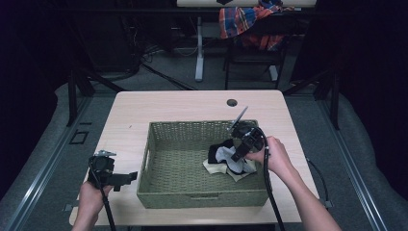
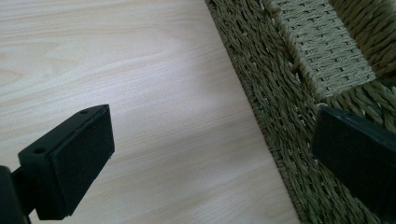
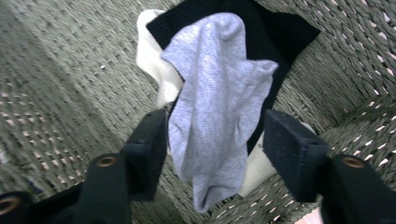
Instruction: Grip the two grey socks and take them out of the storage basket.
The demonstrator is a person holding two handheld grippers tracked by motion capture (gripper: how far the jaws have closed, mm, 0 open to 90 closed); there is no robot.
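We judge the grey sock [image 3: 212, 107] light, limp and non-slippery, likely to fold and drape once lifted, so we would pinch a bunched fold at its middle, which lies directly between the half-spread jaws of the right gripper [image 3: 215, 144]; the pads do not yet press on it. It is pale heathered grey knit, lying atop a black sock [image 3: 275, 32] and a cream sock [image 3: 156, 70] inside the woven basket [image 1: 159, 192]. The left gripper [image 2: 210, 154] hovers over the worktop [image 2: 140, 70], jaws spread wide and empty, the basket wall beside one jaw.

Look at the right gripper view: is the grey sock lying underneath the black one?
No, the grey sock lies on top of the black sock.
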